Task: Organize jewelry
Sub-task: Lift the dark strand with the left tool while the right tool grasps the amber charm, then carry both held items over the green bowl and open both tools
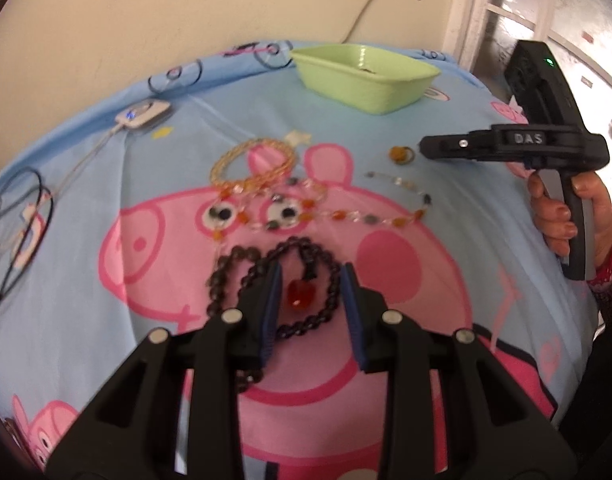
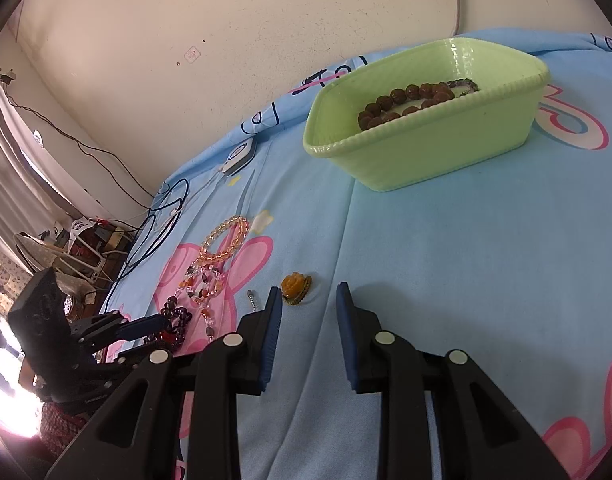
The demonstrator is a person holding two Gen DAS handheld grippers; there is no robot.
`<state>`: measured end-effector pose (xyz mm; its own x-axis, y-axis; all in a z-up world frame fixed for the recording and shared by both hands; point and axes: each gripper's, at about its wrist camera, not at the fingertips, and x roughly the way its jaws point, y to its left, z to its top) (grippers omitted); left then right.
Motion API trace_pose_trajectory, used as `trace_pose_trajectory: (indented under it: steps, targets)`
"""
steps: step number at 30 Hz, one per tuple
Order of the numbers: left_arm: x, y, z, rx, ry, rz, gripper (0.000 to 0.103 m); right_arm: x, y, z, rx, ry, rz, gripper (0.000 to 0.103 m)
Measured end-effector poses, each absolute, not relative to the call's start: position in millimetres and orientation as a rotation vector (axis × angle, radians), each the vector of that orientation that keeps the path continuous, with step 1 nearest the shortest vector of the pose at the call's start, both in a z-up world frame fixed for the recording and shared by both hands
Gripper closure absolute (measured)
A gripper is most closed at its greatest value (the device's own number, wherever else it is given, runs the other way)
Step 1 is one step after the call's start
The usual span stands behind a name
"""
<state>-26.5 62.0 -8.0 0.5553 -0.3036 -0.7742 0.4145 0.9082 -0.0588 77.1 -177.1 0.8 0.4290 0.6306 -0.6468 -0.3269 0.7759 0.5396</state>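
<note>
Two grippers work over a blue cartoon sheet [image 1: 445, 240] strewn with jewelry.

Left wrist view: the left gripper [image 1: 311, 270] points down at a dark necklace [image 1: 306, 246]. Its jaws are spread and straddle one loop of the beads, with the red pendant [image 1: 302, 296] lying between the pads and touching neither. Beyond the necklace lies a long stone chain [image 1: 345, 216], looped across the pig print, and past that an amber bracelet [image 1: 252, 160]. An amber charm [image 1: 401, 154] sits alone to the right, near the tip of the right gripper [image 1: 429, 147], which a hand [image 1: 565, 216] holds side-on above the sheet; from this angle I cannot tell how its jaws stand. A green tub [image 1: 365, 80] stands at the far edge, well apart from the loose pieces. A white device [image 1: 144, 114] and cables [image 1: 22, 216] lie at the left.

Right wrist view: the right gripper [image 2: 307, 292] has its jaws apart with only bare sheet between them. The charm [image 2: 296, 282] lies just beyond the left fingertip. The tub [image 2: 425, 152] is farther off to the right, and a brown bracelet [image 2: 405, 98] lies inside it. To the left are the amber bracelet [image 2: 226, 236], the chain [image 2: 202, 284] and the necklace [image 2: 178, 314], with the left gripper [image 2: 162, 334] set over the necklace's near end.
</note>
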Motion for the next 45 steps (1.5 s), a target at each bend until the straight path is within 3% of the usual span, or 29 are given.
trace_pose_trajectory:
  steps: [11, 20, 27, 31, 39, 45]
  targets:
    - [-22, 83, -14, -0.011, 0.921, -0.472, 0.089, 73, -157, 9, 0.182, 0.953, 0.597, 0.100]
    - [-17, 106, -10, -0.236, 0.920, -0.524, 0.089, 82, -122, 10, -0.069, 0.934, 0.591, 0.099]
    - [-24, 106, 8, -0.286, 0.890, -0.569, 0.089, 66, -133, 9, -0.065, 0.938, 0.626, 0.103]
    - [-18, 81, 26, -0.258, 0.873, -0.646, 0.089, 52, -163, 16, 0.056, 0.922, 0.638, 0.103]
    - [54, -4, 64, -0.141, 0.790, -0.717, 0.089, 89, -217, 64, 0.226, 0.703, 0.494, 0.103]
    - [125, -62, 53, -0.107, 0.841, -0.687, 0.088, 130, -229, 52, 0.264, 0.676, 0.423, 0.103]
